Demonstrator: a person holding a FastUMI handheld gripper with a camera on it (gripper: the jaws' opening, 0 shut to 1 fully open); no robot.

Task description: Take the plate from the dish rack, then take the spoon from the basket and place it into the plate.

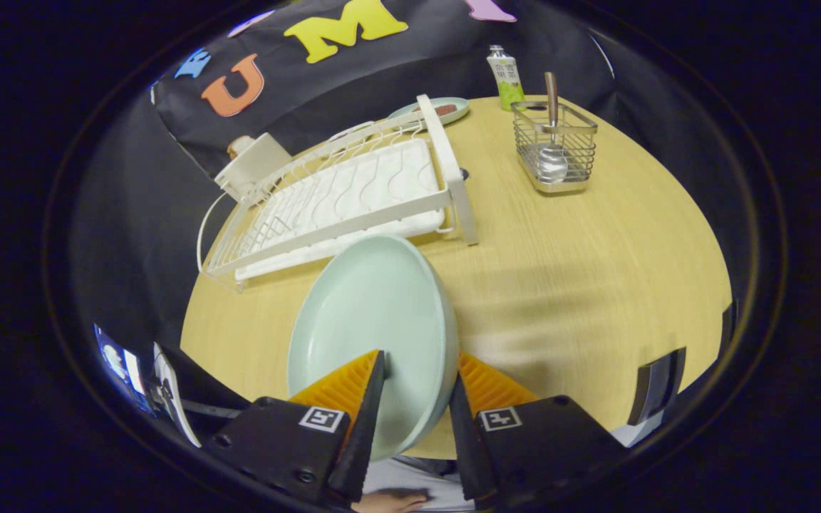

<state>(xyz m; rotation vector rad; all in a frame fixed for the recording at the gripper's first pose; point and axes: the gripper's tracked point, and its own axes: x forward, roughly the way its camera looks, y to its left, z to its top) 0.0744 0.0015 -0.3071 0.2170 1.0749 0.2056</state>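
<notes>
Though the gripper view takes in the whole table, its foreground belongs to the pale green plate point(375, 320), which stands on edge, tilted, between the two orange fingers point(346, 381) of the gripper point(416, 388); the jaws are clenched on its near rim, one pad on the inner face and the other on the outer. The plate is out of the white dish rack point(339, 196), which sits just beyond it on the wooden table point(596, 271) with no dishes in its slots. It looks like glazed ceramic or hard melamine: stiff, smooth, probably slippery, fairly heavy for a pinch on the rim, and liable to chip or crack if dropped. Since most of its mass hangs ahead of the fingers, it may well pivot in the grip, so a deep bite on the rim and a slow lowering flat onto the table seem wise. The spoon point(551, 135) stands bowl down in the wire basket point(555, 153), well beyond the fingers, its brown handle sticking up; it should be light, rigid and slick, best taken by the handle above the basket's rim. Whether the plate's lowest edge rests on the table is hidden behind the gripper body. A second dish point(430, 110) behind the rack is partly covered by the rack's end frame, and what lies on it cannot be made out.
</notes>
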